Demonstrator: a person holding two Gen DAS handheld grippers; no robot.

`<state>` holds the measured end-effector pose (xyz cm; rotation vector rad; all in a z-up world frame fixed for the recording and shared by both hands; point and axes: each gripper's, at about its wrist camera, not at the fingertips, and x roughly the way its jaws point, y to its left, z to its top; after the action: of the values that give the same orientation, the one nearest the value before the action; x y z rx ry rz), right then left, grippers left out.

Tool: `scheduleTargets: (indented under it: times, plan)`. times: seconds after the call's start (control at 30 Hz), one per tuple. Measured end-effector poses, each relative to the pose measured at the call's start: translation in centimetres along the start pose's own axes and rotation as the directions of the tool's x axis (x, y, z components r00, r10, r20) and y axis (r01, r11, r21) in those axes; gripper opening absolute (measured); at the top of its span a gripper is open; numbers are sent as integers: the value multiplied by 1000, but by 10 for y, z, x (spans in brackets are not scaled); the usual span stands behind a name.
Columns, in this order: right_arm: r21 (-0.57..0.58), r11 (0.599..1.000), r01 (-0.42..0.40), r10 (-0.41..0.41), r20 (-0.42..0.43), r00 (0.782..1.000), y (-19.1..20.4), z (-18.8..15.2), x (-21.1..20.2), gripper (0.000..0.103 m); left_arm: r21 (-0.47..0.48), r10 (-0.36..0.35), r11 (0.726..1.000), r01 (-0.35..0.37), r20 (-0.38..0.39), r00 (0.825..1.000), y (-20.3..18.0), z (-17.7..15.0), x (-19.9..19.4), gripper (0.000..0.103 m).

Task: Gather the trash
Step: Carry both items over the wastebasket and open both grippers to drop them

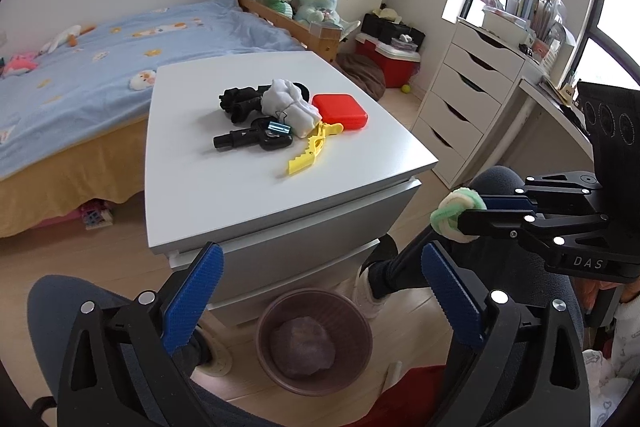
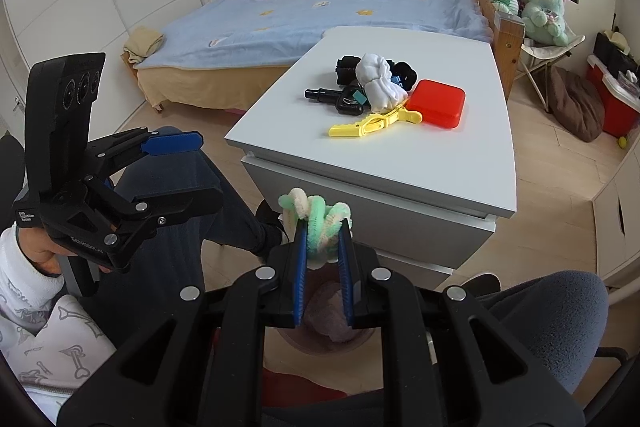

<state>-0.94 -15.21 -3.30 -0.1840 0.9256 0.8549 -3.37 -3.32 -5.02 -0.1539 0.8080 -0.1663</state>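
Note:
My right gripper [image 2: 323, 227] is shut on a twisted green and cream pipe cleaner bundle [image 2: 316, 217], held in the air above a brown waste bin [image 1: 314, 341] on the floor; the bundle also shows in the left wrist view [image 1: 458, 213]. The bin holds a crumpled pale wad [image 1: 302, 345]. My left gripper [image 1: 320, 291] is open and empty, above the bin, in front of the white cabinet [image 1: 240, 187]. On the cabinet top lie a white cloth wad [image 1: 290, 107], black toy parts [image 1: 248, 139], a yellow clip [image 1: 312, 149] and a red box [image 1: 340, 111].
A bed [image 1: 80, 67] with a blue cover stands behind the cabinet. A white drawer unit [image 1: 464, 95] and desk stand at the right. A person's legs [image 1: 400, 271] and a chair are beside the bin. A red cooler [image 1: 388, 61] stands by the wall.

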Motion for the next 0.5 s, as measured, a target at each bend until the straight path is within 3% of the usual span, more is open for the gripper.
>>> scheduleTargets:
  times: [0.23, 0.37, 0.5]
  plan:
    - [-17, 999, -29, 29, -14, 999, 6, -3, 5, 14, 73, -5, 997, 3, 31, 1000, -6, -2, -3, 95]
    - [-29, 998, -48, 47, -32, 998, 12, -4, 9, 15, -11, -21, 1000, 21, -18, 1000, 4, -2, -1, 95]
    - [-38, 997, -61, 59, -46, 997, 16, -6, 14, 15, -85, -28, 996, 26, -18, 999, 19, -5, -3, 95]
